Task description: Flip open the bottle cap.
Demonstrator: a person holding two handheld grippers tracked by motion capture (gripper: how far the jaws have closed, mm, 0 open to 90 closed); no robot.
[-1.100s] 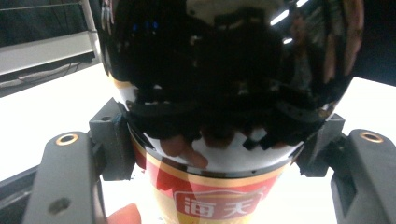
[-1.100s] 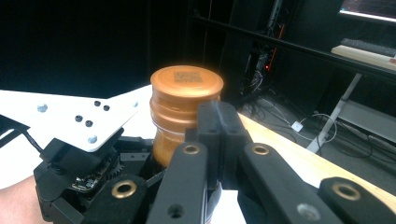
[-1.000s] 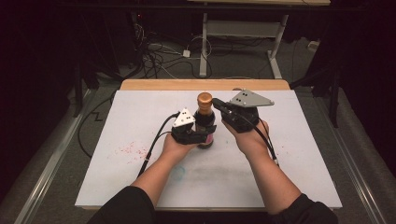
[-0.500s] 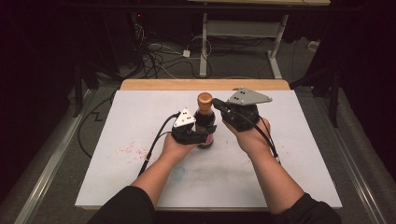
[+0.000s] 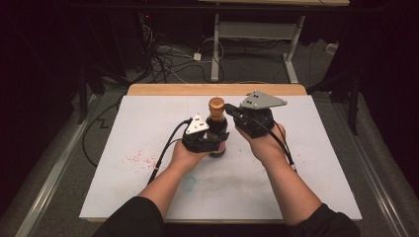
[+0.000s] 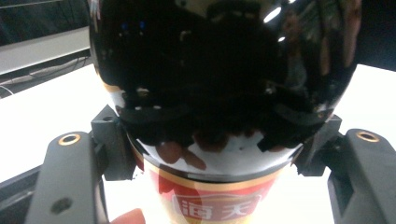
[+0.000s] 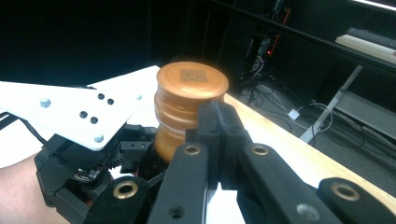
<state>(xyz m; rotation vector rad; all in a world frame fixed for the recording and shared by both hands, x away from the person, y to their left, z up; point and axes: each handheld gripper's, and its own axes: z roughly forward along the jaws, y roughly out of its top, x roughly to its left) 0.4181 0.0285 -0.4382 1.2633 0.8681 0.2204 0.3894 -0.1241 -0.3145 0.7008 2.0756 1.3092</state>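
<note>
1. Standing upright near the middle of the white surface (image 5: 296, 187): dark bottle (image 5: 217, 136) with a red and gold label.
2. Clamped on the bottle's round body from both sides: left tool (image 5: 213, 143), jaws just drawn in a little further onto the glass.
3. Held beside the bronze cap (image 7: 189, 100), at neck height: right tool (image 7: 219, 126), jaws pressed together with nothing between them, tips against the cap's side.
</note>
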